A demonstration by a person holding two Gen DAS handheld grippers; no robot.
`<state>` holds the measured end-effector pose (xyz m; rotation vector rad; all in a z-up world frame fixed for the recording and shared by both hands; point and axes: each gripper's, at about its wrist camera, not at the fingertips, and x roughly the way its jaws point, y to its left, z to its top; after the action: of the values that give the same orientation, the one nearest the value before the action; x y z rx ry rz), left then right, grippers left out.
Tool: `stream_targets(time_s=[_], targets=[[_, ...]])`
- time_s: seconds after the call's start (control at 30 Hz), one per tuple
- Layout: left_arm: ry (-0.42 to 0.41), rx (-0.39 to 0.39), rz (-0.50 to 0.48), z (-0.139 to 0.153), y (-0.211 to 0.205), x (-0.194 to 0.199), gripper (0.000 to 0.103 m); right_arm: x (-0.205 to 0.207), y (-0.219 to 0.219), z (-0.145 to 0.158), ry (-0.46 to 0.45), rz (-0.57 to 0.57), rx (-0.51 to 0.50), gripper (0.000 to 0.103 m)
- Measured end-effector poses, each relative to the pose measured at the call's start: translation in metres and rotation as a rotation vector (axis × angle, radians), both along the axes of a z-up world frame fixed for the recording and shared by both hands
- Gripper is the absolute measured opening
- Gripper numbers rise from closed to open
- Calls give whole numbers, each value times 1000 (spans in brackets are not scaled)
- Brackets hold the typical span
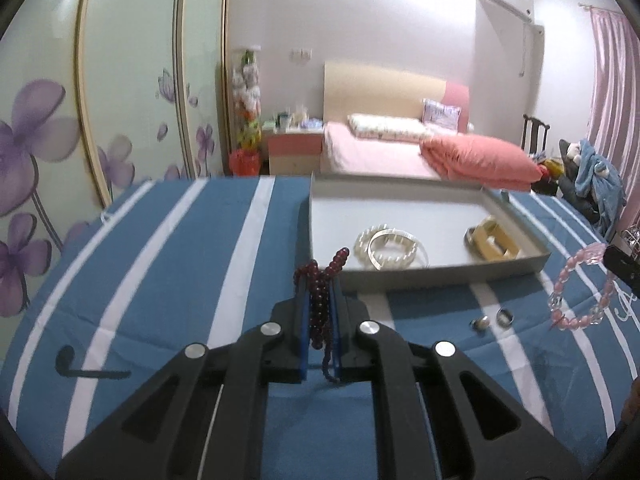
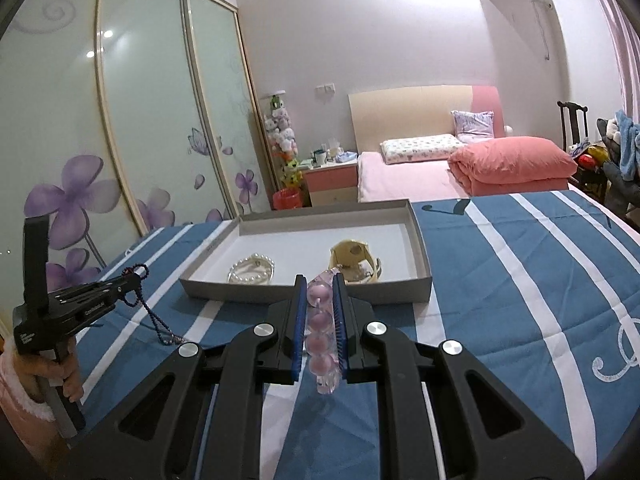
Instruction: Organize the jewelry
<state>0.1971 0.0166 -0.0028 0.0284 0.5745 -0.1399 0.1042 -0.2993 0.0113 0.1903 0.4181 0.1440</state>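
Note:
In the left wrist view my left gripper (image 1: 320, 280) is shut on a dark red bead strand (image 1: 320, 312), which loops above the pads and hangs below them. A little ahead lies a shallow grey box (image 1: 400, 280) holding a pearl bracelet (image 1: 386, 246) and a gold piece (image 1: 494, 242). Two small rings (image 1: 494, 319) rest on the blue striped cloth. In the right wrist view my right gripper (image 2: 320, 282) is shut on a pink bead bracelet (image 2: 320, 332), just short of the grey box (image 2: 304, 294). The left gripper (image 2: 134, 276) shows at the left with the red strand (image 2: 152, 316) dangling to the cloth.
The blue cloth with white stripes (image 1: 160, 260) covers the work surface. Behind it stand a bed with a pink quilt (image 1: 476, 158), a nightstand (image 1: 294, 150) and a floral sliding wardrobe (image 1: 100, 120). A hand (image 2: 68, 376) grips the left tool's handle. A chair with clothes (image 1: 592, 176) is at right.

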Motion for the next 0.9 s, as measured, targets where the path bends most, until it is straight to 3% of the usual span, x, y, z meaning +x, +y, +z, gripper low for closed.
stream_targets(time_s=[0.3,0.5,0.57,0.6,0.7,0.83,0.9], targets=[[-140,33,-5,23,-16,-22,4,-2,-1,10,-58,-15,3,14],[-131,23,-19,27,-17,-22,2,-3,-1,11,-71,-11,0,14],[-40,40,-54,15,-21,-9,4,-3,0,10,-69,-8,0,14],[-2,48,-59,7,-22,-3,9,-3,0,10,-68,-7,1,14],[124,89,-45,-23,-24,18,56,-3,0,8,-61,-3,4,14],[227,117,-51,-48,-25,33,75,-1,-2,9,-54,-6,2,14],[277,133,-46,-59,-24,42,77,0,-2,9,-51,-8,5,14]])
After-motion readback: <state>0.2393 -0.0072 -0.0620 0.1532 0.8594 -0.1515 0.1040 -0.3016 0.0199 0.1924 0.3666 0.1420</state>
